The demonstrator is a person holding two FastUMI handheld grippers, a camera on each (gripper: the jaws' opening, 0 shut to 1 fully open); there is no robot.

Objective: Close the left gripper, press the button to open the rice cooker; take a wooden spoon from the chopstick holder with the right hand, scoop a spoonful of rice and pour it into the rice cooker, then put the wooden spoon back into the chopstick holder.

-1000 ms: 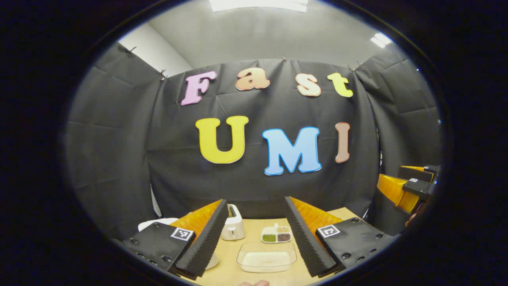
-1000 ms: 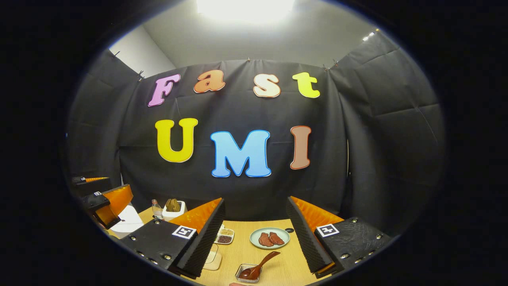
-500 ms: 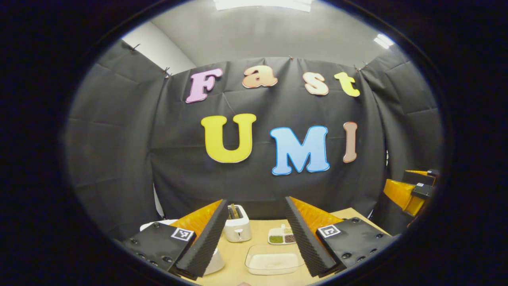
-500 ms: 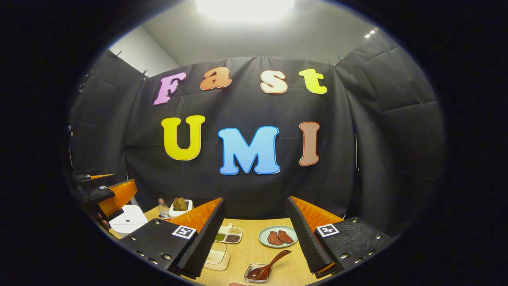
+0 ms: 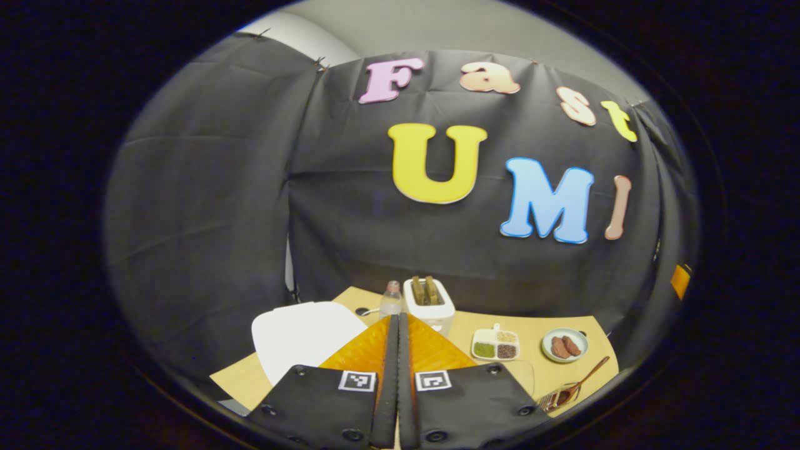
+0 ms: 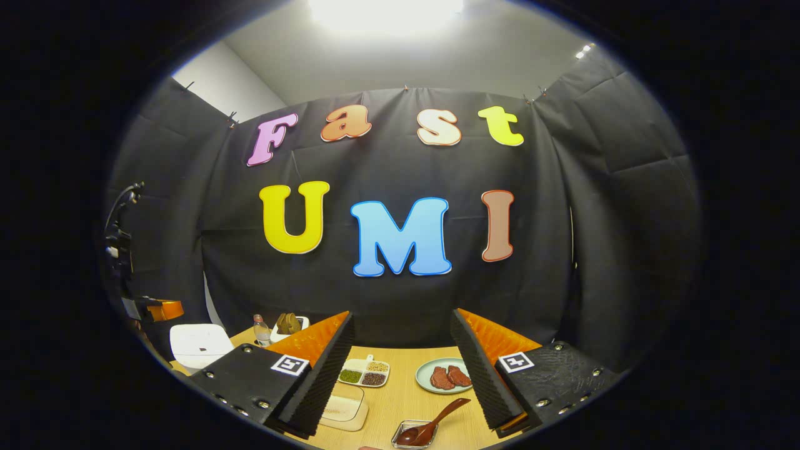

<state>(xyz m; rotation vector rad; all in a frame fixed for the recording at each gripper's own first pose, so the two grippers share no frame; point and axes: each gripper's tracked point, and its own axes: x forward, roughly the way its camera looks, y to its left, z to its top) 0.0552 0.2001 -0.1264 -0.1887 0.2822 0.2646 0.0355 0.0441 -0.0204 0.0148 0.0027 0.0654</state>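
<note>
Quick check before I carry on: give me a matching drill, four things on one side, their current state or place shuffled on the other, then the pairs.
Things:
1. left gripper
2. right gripper
3. rice cooker
4. wooden spoon

States or places:
A. lid down
B. open, holding nothing
C. shut, fingers together
D. bowl end resting in a small clear dish

Pairs: 1-C, 2-B, 3-A, 4-D

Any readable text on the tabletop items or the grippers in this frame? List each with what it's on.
No words or numbers can be read.
Left gripper: square coded tags, a pattern only, no words.
Right gripper: the same kind of tags, no words.
Bottle: any label is too small to read.
Rice cooker: small dark mark on the lid, too small to read.
</note>
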